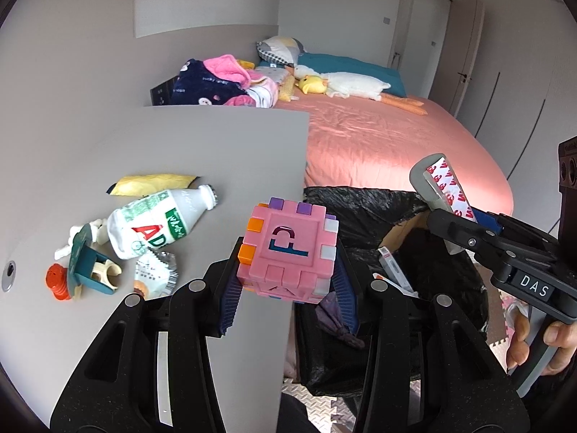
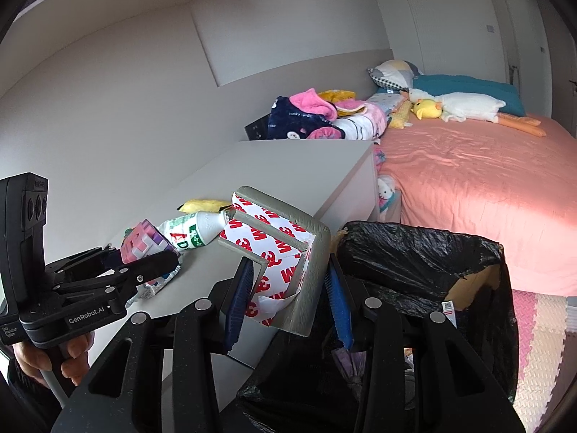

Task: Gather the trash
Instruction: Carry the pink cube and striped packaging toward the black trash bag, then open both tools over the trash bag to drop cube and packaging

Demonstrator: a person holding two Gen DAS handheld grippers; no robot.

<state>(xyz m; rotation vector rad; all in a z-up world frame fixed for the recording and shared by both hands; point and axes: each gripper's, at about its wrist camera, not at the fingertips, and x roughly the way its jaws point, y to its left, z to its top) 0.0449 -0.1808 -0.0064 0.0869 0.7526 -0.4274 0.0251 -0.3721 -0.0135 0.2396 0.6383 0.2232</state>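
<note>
My left gripper [image 1: 288, 270] is shut on a pink foam puzzle cube [image 1: 288, 252] at the right edge of the grey cabinet top [image 1: 180, 151], beside the trash bin. My right gripper [image 2: 288, 288] is shut on a grey corner guard with red-and-white tape backing [image 2: 277, 249], held at the rim of the black-bagged trash bin [image 2: 414, 252]. The right gripper [image 1: 452, 231] also shows in the left wrist view over the bin [image 1: 360, 209]. On the cabinet lie a crushed white drink bottle [image 1: 158, 223], a yellow wrapper [image 1: 151, 184], a foil wrapper [image 1: 155, 278] and a small teal-and-red toy [image 1: 83, 274].
A bed with a pink sheet [image 1: 389, 144] stands behind the bin, with clothes [image 1: 216, 83] and plush toys [image 1: 342, 84] at its head. Foam floor mats [image 2: 541, 324] lie to the right. Packets lie inside the bin [image 1: 393, 270]. A hand [image 1: 533, 339] holds the right gripper's handle.
</note>
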